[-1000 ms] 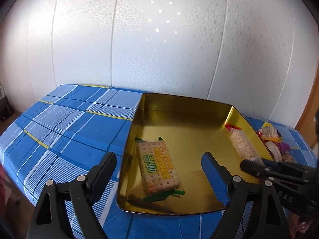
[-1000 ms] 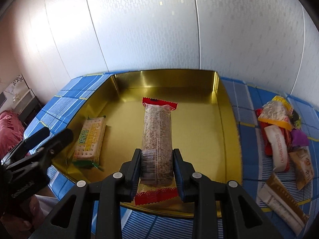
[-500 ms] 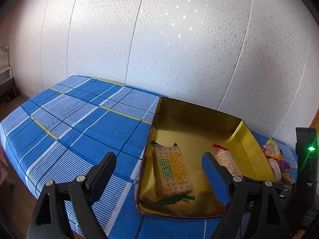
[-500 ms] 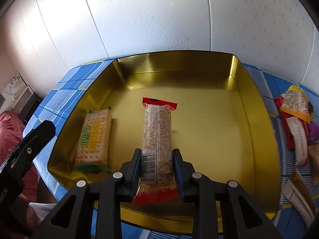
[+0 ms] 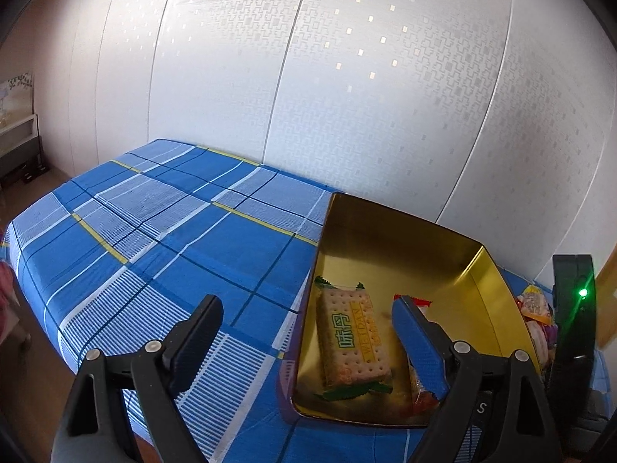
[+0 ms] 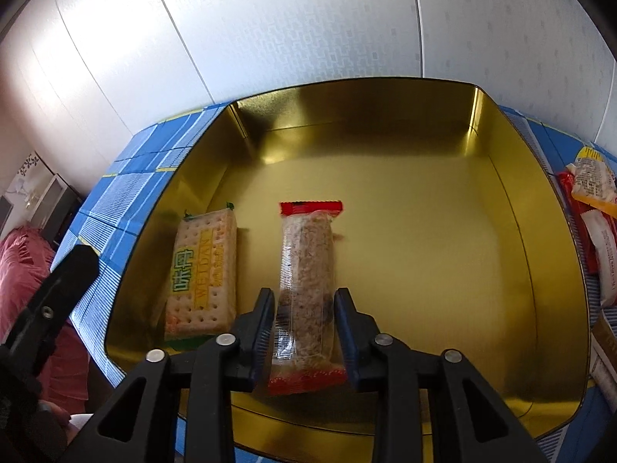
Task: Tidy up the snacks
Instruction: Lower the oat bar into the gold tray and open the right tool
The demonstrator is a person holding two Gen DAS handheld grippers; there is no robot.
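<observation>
**Second snack going into the gold tin**

Left wrist view: the left gripper (image 5: 304,332) is hanging wide apart and holding nothing, one finger over the blue checked cloth (image 5: 162,231), the other over the near edge of the gold tin (image 5: 385,223). A cracker packet (image 5: 353,341) is lying flat on the tin floor; loose snacks (image 5: 534,308) are waiting on the cloth beyond the tin's far wall.

Right wrist view: the right gripper (image 6: 304,320) is flanking the near end of a grain bar (image 6: 306,270) in a red-ended wrapper, the bar lying just beside the cracker packet (image 6: 202,270). The jaws look narrowly parted, with slivers of space at the wrapper's sides, suggesting the bar is being let go. Done well, the fingers should be spreading fully before lifting straight up, so the wrapper is not dragged out of line.
</observation>
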